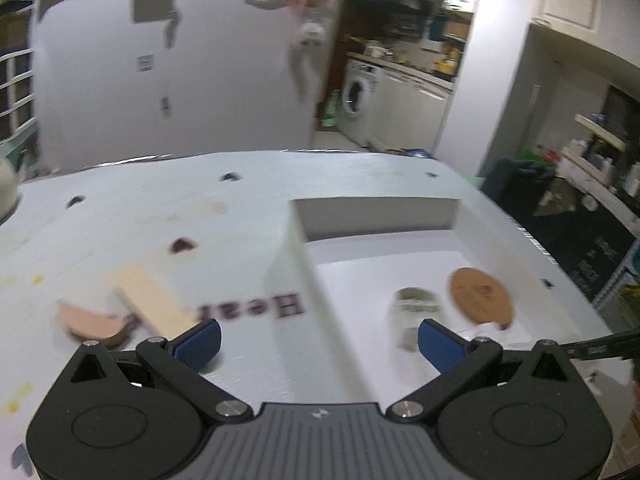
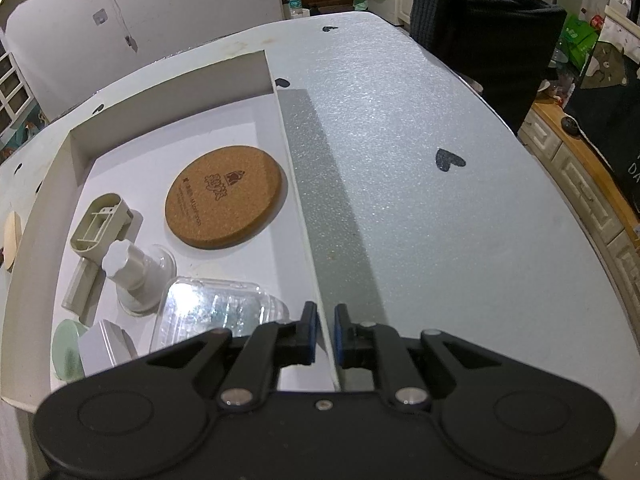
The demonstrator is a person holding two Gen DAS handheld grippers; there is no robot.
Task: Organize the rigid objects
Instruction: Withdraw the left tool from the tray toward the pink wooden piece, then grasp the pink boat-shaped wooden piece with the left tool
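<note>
Pinching the white box's (image 2: 52,208) right wall to steady it, the right tongs (image 2: 325,330) anchored the box while the left tongs (image 1: 319,342), spread wide and empty, hovered near the wooden block (image 1: 154,300) on the counter (image 1: 120,216).

Two matching black handheld claws

The left claw (image 1: 320,338) and right claw (image 2: 325,334) both have blue ribbed pads, black linkage arms, silver pivot screws and round embossed housings; the left adds a grey ridged centre plate.
</note>
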